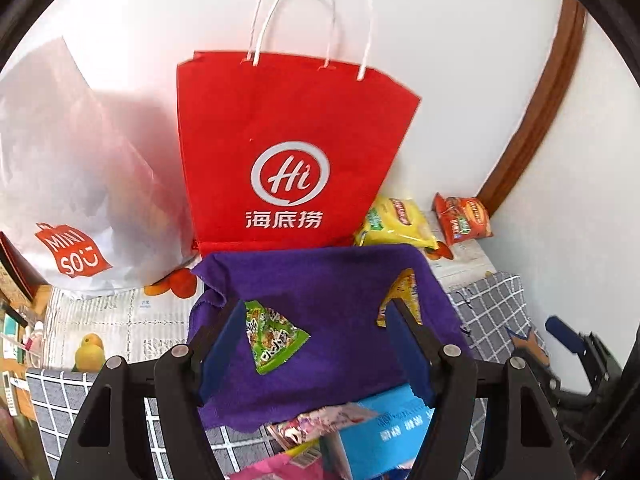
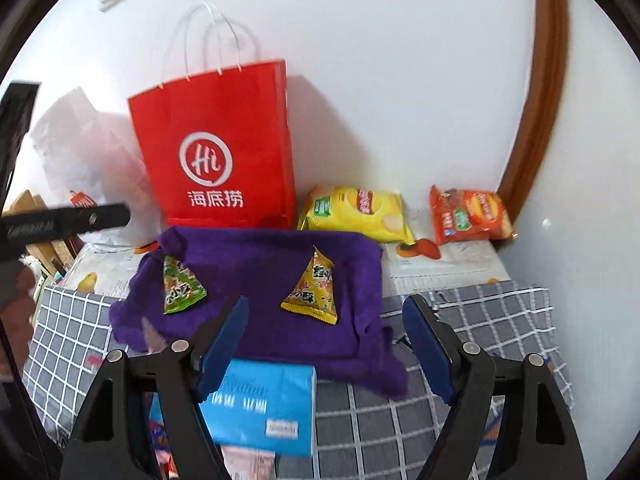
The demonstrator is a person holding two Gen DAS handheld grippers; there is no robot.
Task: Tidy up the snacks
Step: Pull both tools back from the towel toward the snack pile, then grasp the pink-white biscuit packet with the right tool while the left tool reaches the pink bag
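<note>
A purple towel (image 1: 320,280) (image 2: 260,272) lies on the table with two triangular snack packets on it: a green one (image 1: 276,336) (image 2: 180,286) at the left and a yellow one (image 1: 404,292) (image 2: 314,292) at the right. My left gripper (image 1: 316,320) hovers open above the towel, and the green packet lies under the gap near its left finger. The right gripper (image 2: 326,308) is open too, raised just in front of the yellow packet and holding nothing. A yellow chips bag (image 2: 360,212) and an orange chips bag (image 2: 468,212) lie by the wall.
A red paper bag (image 1: 288,152) (image 2: 216,152) stands upright behind the towel, with a white plastic bag (image 1: 72,184) to its left. A blue box (image 2: 264,408) (image 1: 384,432) and other packets lie near the front on a grey checked cloth (image 2: 480,320). A wall and brown door frame (image 2: 536,120) close off the right.
</note>
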